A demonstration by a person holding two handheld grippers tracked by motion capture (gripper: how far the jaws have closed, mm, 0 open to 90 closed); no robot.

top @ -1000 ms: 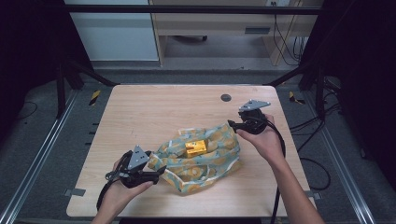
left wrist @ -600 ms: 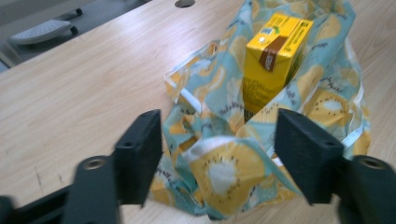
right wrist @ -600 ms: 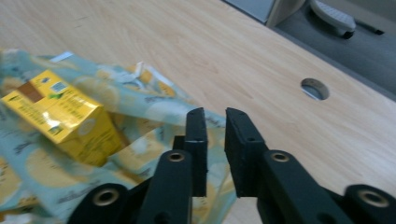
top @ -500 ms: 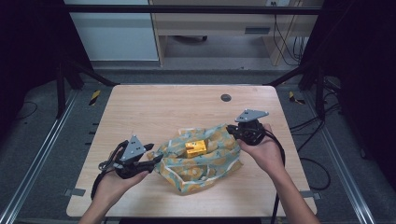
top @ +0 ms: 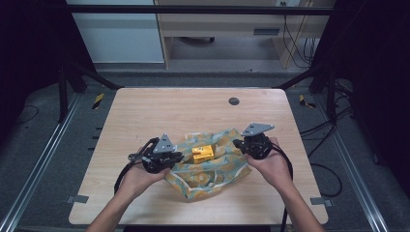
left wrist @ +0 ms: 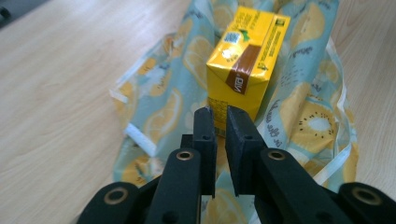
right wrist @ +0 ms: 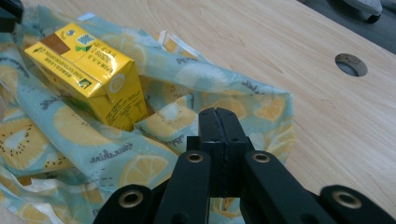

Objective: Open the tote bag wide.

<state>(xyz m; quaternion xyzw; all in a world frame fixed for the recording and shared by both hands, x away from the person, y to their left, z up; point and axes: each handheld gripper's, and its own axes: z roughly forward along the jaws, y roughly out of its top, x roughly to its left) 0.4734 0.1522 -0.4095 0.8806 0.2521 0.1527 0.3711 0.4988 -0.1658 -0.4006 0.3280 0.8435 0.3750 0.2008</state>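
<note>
**Both grippers pinch the cloth edges, carton sits in the middle**

Fruit-print cloth (top: 208, 166) lies crumpled on the worktop (top: 145, 111), near the person's side. Yellow drink carton (top: 202, 153) lies on its side on the cloth, about centre. Left gripper (top: 180, 156) is at the cloth's left edge; its jaws have just been closing, now nearly together, with cloth running in under the tips in the left gripper view (left wrist: 220, 121), so it looks pinched, but the fold itself is mostly hidden. Right gripper (top: 237, 143) is at the cloth's right edge; jaws pressed together (right wrist: 218, 116), cloth bunched right at the tips, apparently caught between them.

Step, as I judge it: the cloth's two opposite sides are gripped, ready to wrap the carton. Next move likely calls for lifting both edges and bringing them inward over the carton, keeping both pinches firm so the thin fabric doesn't slip out and the carton doesn't roll off.
</note>
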